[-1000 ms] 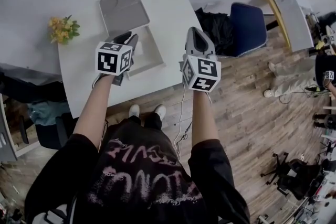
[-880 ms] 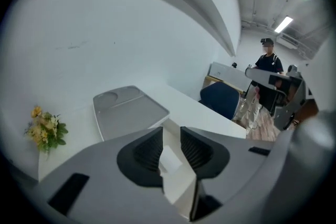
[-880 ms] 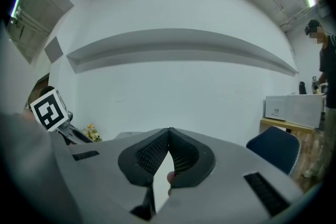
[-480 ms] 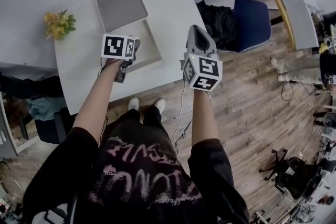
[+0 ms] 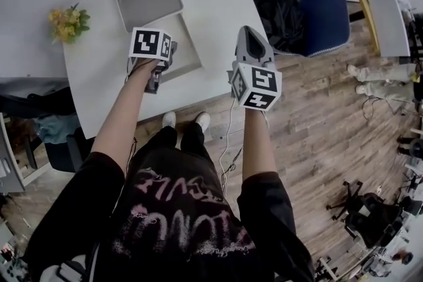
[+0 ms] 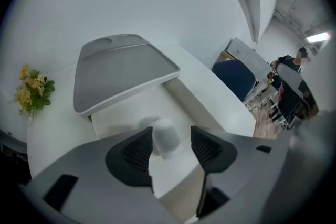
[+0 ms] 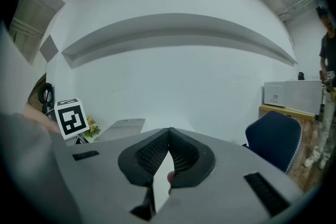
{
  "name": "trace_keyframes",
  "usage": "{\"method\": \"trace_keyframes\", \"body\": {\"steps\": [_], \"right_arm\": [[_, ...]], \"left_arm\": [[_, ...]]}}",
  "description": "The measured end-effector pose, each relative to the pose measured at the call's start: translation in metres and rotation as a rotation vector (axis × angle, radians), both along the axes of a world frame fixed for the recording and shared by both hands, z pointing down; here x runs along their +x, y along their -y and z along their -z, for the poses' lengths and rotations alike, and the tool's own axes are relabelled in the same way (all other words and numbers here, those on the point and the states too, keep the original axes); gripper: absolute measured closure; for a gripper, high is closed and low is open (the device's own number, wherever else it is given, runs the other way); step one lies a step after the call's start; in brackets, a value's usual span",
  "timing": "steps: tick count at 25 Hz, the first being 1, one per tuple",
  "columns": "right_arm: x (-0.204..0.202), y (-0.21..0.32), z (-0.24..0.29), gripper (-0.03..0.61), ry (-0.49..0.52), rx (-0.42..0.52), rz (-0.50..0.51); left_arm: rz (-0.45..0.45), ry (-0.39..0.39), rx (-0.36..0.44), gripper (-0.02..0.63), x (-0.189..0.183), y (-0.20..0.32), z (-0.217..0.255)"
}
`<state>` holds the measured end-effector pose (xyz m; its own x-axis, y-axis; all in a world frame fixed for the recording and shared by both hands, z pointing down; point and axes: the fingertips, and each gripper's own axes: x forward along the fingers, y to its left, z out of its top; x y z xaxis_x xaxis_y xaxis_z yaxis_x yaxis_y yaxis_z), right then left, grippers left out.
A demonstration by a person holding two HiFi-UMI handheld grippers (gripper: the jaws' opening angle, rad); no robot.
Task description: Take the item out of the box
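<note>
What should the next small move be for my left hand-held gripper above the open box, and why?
Probably lower the left hand-held gripper slightly and close: its jaws have just been opening, and the white item in the box stands between them, not yet gripped.

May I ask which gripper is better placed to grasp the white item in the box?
Left. The left gripper points down into the box, its jaws have just been opening, and the white item sits between them. The right gripper is shut.
</note>
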<state>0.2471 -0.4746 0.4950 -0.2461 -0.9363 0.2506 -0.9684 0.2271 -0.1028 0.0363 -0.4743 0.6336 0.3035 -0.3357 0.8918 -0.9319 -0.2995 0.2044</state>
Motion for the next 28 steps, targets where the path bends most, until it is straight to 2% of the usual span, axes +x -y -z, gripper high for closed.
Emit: {"method": "trace_keyframes", "body": {"steps": [6,10,20,24,28], "right_arm": [[0.004,0.004,-0.013,0.569,0.006,-0.020,0.001],[0.012,0.005,-0.020,0.569,0.012,-0.032,-0.015],[0.019,0.005,-0.027,0.569,0.007,-0.047,-0.026],[0.018,0.003,-0.025,0.569,0.006,-0.041,-0.028],[0.014,0.000,-0.017,0.569,0.006,-0.026,-0.025]], "left_arm": [[-0.012,0.047,-0.044,0.391,-0.001,0.000,-0.016],[-0.002,0.079,-0.055,0.429,-0.004,0.003,-0.021],[0.000,0.085,-0.094,0.448,-0.004,0.004,-0.027],[0.001,0.055,-0.078,0.449,-0.002,0.003,-0.022],[-0.012,0.028,-0.022,0.449,-0.001,0.001,-0.010]]}}
